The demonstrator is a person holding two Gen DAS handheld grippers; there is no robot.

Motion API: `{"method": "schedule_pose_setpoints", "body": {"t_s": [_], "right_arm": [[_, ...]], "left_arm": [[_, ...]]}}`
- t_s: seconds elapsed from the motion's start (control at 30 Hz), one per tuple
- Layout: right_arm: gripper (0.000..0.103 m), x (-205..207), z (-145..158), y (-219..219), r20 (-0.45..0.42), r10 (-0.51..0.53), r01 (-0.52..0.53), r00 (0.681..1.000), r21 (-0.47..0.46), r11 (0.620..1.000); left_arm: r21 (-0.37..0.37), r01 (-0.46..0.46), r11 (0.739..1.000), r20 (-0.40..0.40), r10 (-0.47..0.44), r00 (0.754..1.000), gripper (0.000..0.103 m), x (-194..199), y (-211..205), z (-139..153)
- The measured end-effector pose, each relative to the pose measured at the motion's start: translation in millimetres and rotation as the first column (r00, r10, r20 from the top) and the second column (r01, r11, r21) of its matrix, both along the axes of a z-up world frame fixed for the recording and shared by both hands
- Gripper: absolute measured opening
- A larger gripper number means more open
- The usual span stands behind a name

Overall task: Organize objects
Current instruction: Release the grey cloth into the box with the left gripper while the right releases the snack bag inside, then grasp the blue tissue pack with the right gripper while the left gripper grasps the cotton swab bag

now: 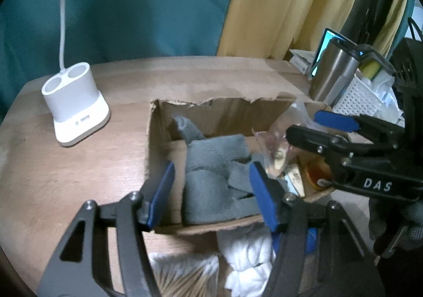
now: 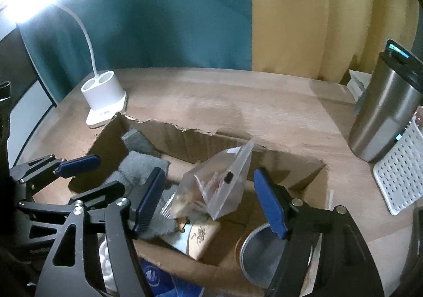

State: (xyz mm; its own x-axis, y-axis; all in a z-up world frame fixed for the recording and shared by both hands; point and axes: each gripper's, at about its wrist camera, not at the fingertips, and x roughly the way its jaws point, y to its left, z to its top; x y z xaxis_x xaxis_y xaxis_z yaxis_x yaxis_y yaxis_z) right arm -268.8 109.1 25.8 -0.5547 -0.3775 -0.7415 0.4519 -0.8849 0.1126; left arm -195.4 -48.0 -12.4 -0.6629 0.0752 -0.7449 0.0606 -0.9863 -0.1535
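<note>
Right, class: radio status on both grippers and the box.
Left gripper open over grey cloth. Right gripper open, clear bag between jaws. Cardboard box unobstructed.

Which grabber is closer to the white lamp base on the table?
The left. The left gripper hovers over the box end with the grey cloth, on the side of the white lamp base. The right gripper is over the clear bag, farther away.

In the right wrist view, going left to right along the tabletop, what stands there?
White lamp base → torn cardboard box → steel tumbler → white perforated basket at the right edge.
</note>
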Motion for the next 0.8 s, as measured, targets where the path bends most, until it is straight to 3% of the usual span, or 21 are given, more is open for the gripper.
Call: {"method": "schedule_pose_setpoints", "body": {"t_s": [0.1,0.8], "right_arm": [[0.073,6.7,4.5,2.6,-0.010,-0.002,0.003,1.000,0.002,1.000],[0.073,65.9,27.3,21.9,-0.070,-0.023,0.023,0.997,-0.004,1.000]], "left_arm": [[-0.002,-0.011,1.000,-0.015,0.011,1.000,0.067,8.7,-0.2,4.9],[-0.014,-0.033,0.999,-0.059,0.032,0.998,0.068,68.1,3.6,18.1]]}}
